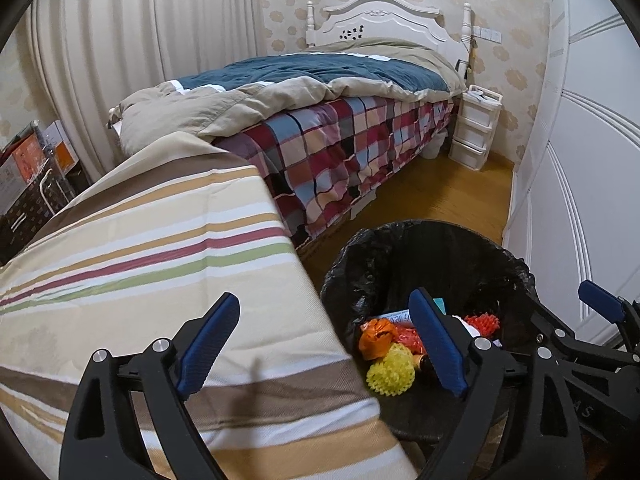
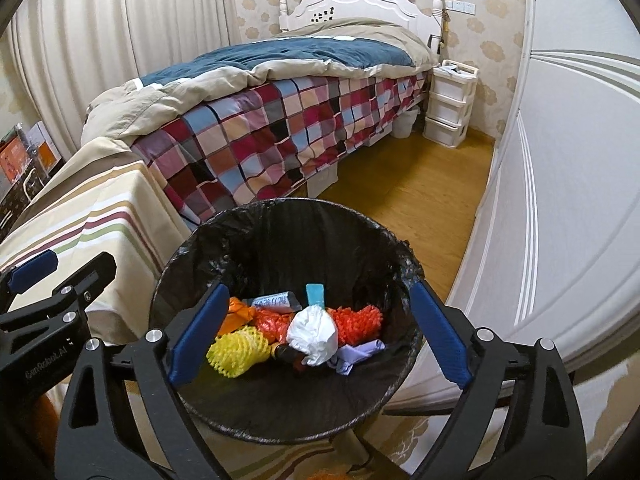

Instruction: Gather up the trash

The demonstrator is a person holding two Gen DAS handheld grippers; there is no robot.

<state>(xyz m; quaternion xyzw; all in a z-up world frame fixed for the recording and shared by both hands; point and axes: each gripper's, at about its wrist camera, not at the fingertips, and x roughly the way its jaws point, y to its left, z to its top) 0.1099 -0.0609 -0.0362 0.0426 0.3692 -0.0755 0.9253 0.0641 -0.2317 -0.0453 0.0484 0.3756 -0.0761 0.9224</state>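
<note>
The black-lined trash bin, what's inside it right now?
Inside the trash bin: a yellow foam net, orange foam netting, a white crumpled bag, a teal item and a paper-wrapped tube. Whatever lies beneath is covered.

A crinkled, glossy black plastic liner is seen around the round bin's rim, holding a yellow foam-net sleeve, a crumpled white paper wad and orange plastic mesh, while matt striped woven cloth and smooth wooden flooring are shown alongside.
</note>
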